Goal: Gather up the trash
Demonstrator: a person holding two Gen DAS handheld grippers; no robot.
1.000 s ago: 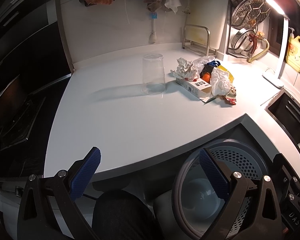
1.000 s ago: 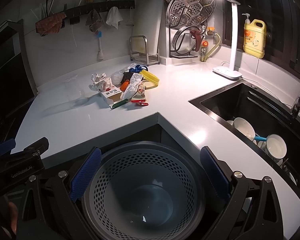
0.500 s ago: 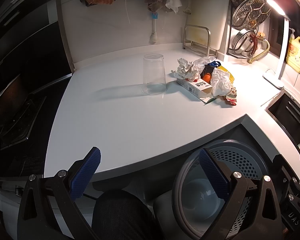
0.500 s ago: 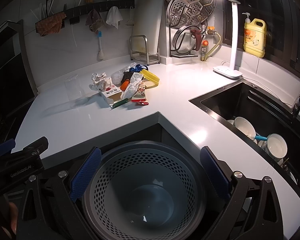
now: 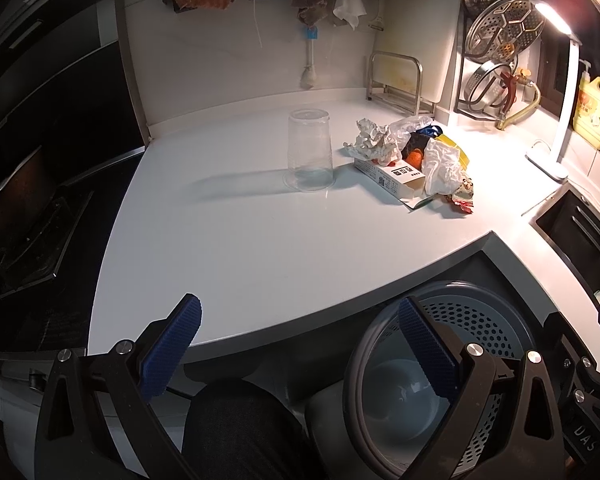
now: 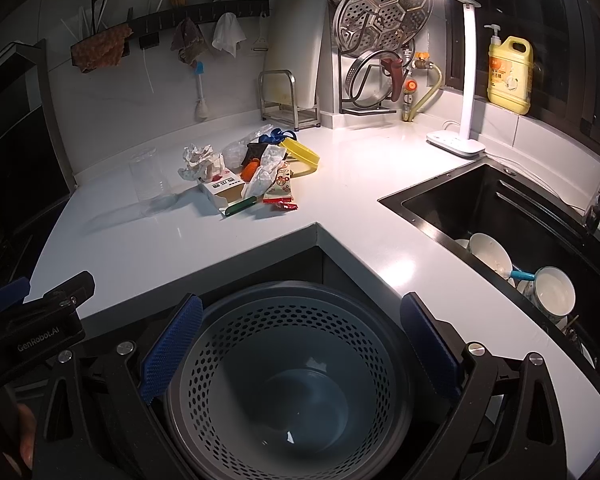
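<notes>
A pile of trash (image 5: 416, 160) lies on the white counter (image 5: 240, 240): crumpled paper, a small white box, plastic bags, snack wrappers; it also shows in the right wrist view (image 6: 248, 172). A clear plastic cup (image 5: 310, 150) stands upside down left of the pile, and shows in the right wrist view (image 6: 148, 182). A grey perforated bin (image 6: 284, 384) sits below the counter's front corner, and shows in the left wrist view (image 5: 440, 380). My left gripper (image 5: 300, 350) is open and empty at the counter's front edge. My right gripper (image 6: 298, 354) is open and empty above the bin.
A black sink (image 6: 520, 232) with cups lies to the right. A white desk lamp (image 6: 456, 80), a yellow detergent bottle (image 6: 510, 76) and a rack with steamer trays (image 6: 380, 40) stand at the back. A dark stove (image 5: 24, 216) is on the left.
</notes>
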